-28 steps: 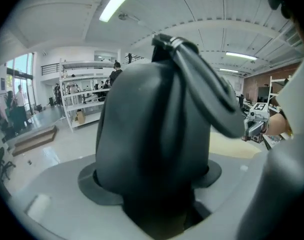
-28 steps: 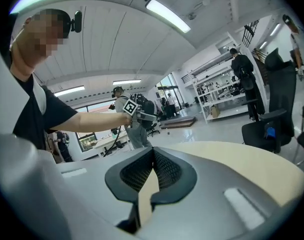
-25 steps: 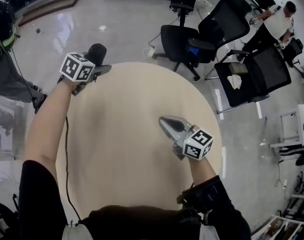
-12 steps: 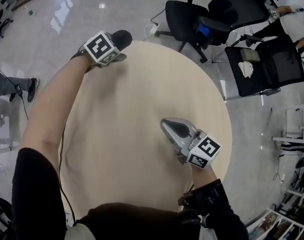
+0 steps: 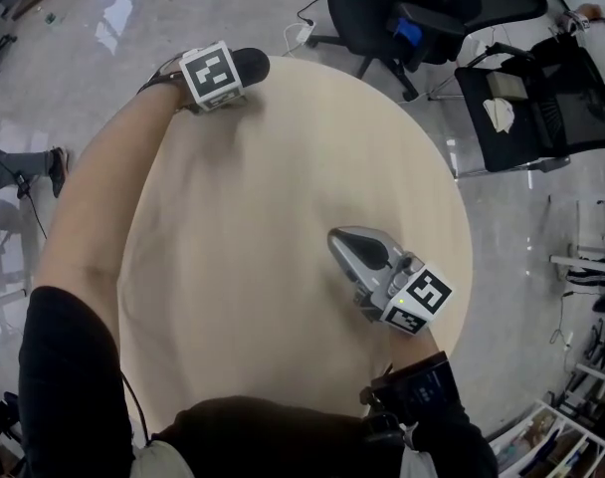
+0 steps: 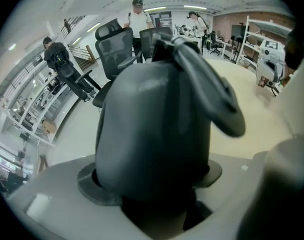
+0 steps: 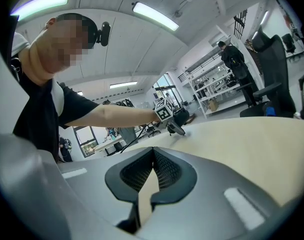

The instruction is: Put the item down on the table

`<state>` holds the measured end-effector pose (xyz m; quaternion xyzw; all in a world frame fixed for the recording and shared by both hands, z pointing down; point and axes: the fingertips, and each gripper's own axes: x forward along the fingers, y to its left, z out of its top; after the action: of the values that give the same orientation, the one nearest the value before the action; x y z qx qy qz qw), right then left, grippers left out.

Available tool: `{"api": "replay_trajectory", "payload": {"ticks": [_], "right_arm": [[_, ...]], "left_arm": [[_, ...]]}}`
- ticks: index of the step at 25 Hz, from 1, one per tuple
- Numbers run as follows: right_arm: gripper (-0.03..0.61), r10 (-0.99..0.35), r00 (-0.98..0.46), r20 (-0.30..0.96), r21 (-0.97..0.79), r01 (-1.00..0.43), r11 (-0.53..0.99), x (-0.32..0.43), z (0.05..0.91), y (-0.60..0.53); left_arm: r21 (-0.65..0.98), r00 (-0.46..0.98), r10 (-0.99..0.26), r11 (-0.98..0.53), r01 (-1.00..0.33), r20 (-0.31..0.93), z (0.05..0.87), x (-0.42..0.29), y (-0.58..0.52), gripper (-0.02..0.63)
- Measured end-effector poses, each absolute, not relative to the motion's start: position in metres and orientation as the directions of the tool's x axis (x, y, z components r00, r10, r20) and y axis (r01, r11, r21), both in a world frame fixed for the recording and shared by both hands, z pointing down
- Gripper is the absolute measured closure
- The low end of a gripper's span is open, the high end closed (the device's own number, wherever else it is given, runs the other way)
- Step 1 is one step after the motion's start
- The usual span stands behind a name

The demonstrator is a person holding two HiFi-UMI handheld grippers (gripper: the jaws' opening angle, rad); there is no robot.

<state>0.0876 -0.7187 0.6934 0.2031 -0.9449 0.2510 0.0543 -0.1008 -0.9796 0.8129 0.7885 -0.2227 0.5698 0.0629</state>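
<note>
Left gripper (image 5: 237, 78) holds a dark grey item (image 5: 254, 65) with a handle, jaws wide, at the table's (image 5: 283, 157) far edge; right gripper (image 5: 340, 239) closed, empty, above the tabletop; marker cubes (image 5: 419, 301) show black-and-white squares, no words.

The left gripper (image 5: 241, 70) and right gripper (image 5: 338, 239) are grey moulded shells, each carrying a white cube (image 5: 213, 74) with black square markers. The person wears black short sleeves (image 5: 59, 366) and a black wrist strap (image 5: 417, 391).
</note>
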Motion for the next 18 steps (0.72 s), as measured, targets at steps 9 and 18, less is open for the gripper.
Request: {"api": "replay_trajectory", "payload": {"ticks": [9,18], "right_arm": [[0.563,-0.361,-0.915,0.182,-0.459,-0.404,0.792,0.088,0.693,-0.718],[0.563,-0.364,-0.914,0.176,-0.468,-0.404,0.786,0.089,0.692,-0.723]], "left_arm": [[-0.080,0.246,-0.181,-0.924,-0.374,0.952,0.817,-0.095,-0.973,0.255],[0.020,0.289,-0.102,-0.921,-0.390,0.952,0.820,-0.092,-0.966,0.213]]}}
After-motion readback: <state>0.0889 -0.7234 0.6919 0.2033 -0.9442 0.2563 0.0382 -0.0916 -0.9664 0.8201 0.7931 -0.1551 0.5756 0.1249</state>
